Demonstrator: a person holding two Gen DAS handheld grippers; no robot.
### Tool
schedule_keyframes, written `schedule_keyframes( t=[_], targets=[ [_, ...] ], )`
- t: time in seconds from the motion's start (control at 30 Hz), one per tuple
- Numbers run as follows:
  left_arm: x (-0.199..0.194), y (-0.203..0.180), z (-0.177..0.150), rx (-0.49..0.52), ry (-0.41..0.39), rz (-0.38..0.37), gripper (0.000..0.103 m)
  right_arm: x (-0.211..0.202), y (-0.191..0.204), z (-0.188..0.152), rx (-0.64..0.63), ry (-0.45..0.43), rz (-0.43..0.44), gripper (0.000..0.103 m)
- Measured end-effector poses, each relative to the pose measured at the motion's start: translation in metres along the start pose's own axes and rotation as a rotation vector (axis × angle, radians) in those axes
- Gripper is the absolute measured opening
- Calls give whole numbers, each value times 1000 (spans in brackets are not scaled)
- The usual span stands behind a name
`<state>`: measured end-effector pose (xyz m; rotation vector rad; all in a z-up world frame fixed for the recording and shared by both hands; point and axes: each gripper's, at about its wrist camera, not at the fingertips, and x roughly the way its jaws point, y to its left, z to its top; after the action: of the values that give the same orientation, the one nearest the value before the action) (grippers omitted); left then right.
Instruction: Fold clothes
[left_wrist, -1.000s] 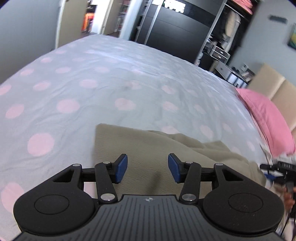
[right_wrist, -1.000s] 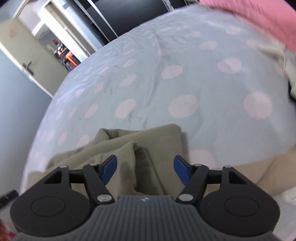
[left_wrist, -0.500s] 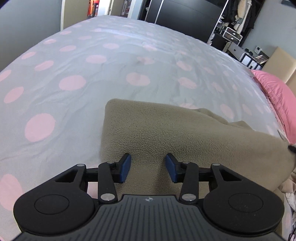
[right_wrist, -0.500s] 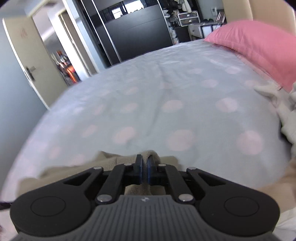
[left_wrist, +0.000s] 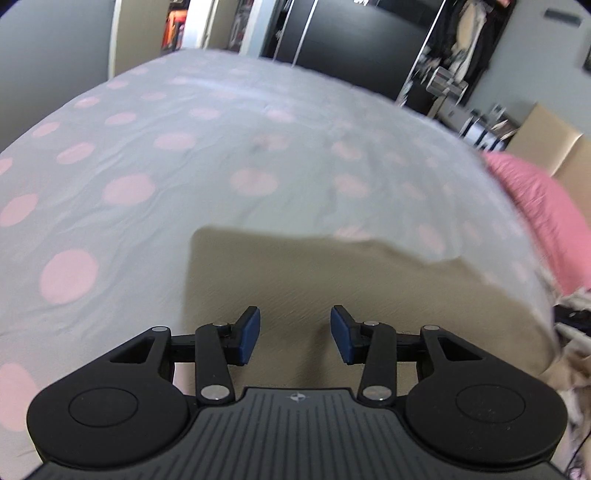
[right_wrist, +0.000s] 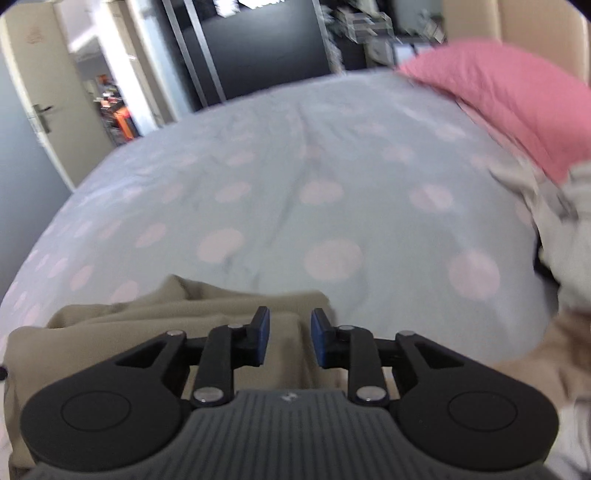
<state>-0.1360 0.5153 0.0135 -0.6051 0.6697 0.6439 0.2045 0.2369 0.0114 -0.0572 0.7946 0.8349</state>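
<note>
the beige garment (left_wrist: 332, 295) lies folded on the spotted bedspread (left_wrist: 147, 155), the left gripper (left_wrist: 294, 334) open above it and the right gripper (right_wrist: 290, 341) just reopened, clasping nothing, so the fold seems released and smoothing or another fold likely follows.

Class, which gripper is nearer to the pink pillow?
Right. The right gripper is over the beige garment's pillow-side end; the left gripper is farther from the pink pillow.
</note>
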Motion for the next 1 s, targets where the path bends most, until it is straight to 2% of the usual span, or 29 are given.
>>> schedule_keyframes(
  t=[0.1, 0.2, 0.27, 0.33, 0.43, 0.53, 0.63, 0.7, 0.8, 0.93, 1.0],
  targets=[
    [1, -18, 5, 11, -27, -45, 40, -5, 26, -3, -60, -22, 96, 28],
    [14, -39, 6, 51, -18, -60, 40, 2, 61, -17, -177, -12, 158, 28],
    [27, -51, 5, 73, -5, -62, 40, 12, 79, -27, -228, 15, 182, 29],
    [41, -58, 3, 82, 11, -49, 40, 23, 87, -37, -257, 57, 162, 29],
    [59, -59, 0, 78, 40, -24, 40, 49, 75, -46, -222, 136, 104, 29],
    [71, -52, -5, 69, 72, -20, 40, 61, 54, -53, -146, 186, 114, 26],
    [73, -52, -7, 95, 84, -16, 40, 62, 52, -52, -145, 201, 117, 26],
    [68, -56, -7, 119, 85, -3, 40, 58, 54, -51, -162, 209, 109, 29],
    [57, -63, -11, 176, 89, 12, 40, 51, 57, -51, -193, 236, 89, 40],
    [37, -63, -21, 231, 116, 17, 41, 32, 48, -51, -216, 234, 102, 42],
    [23, -59, -26, 236, 125, 19, 46, 18, 45, -50, -230, 226, 118, 46]
  ],
)
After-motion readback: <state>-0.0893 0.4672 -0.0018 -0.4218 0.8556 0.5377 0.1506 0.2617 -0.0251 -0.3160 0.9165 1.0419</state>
